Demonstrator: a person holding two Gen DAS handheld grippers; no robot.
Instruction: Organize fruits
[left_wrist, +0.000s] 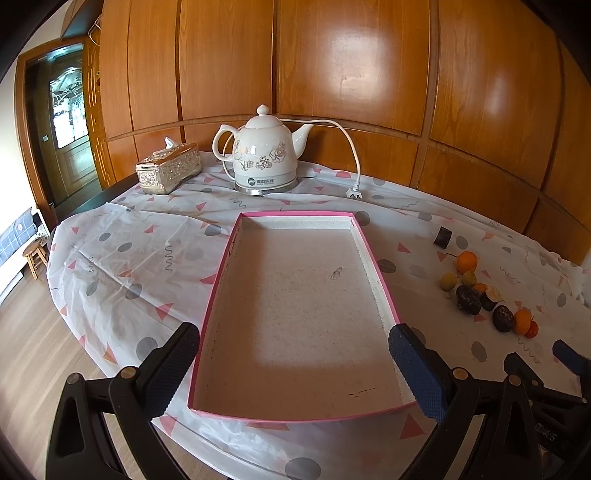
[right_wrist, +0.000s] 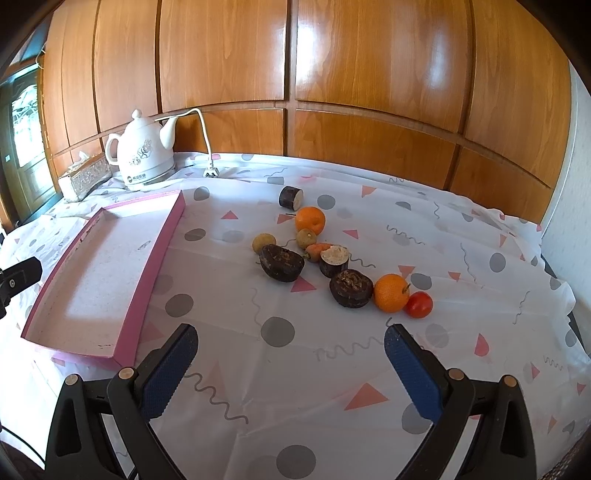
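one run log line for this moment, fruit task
stage: start | left gripper: open, over tray | right gripper: open, short of fruits | tray: empty | fruits: on table

Glossy wood panels (right_wrist: 369, 66) line the wall; a thin, creased plastic cloth (right_wrist: 295, 350) covers the table; the tray (left_wrist: 295, 314) looks like matt cardboard; the kettle (left_wrist: 260, 147) is shiny glazed ceramic; gripper pads (right_wrist: 166, 373) are ribbed rubber

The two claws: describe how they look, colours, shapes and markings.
Both are alike. The left claw and the right claw each have two black plastic arms with triangular cut-outs and brass-coloured rivets, ending in flat blue pads with a fine knurled grip texture. No cables or sleeves show. In the left wrist view, the right claw carries white lettering, too small to read.
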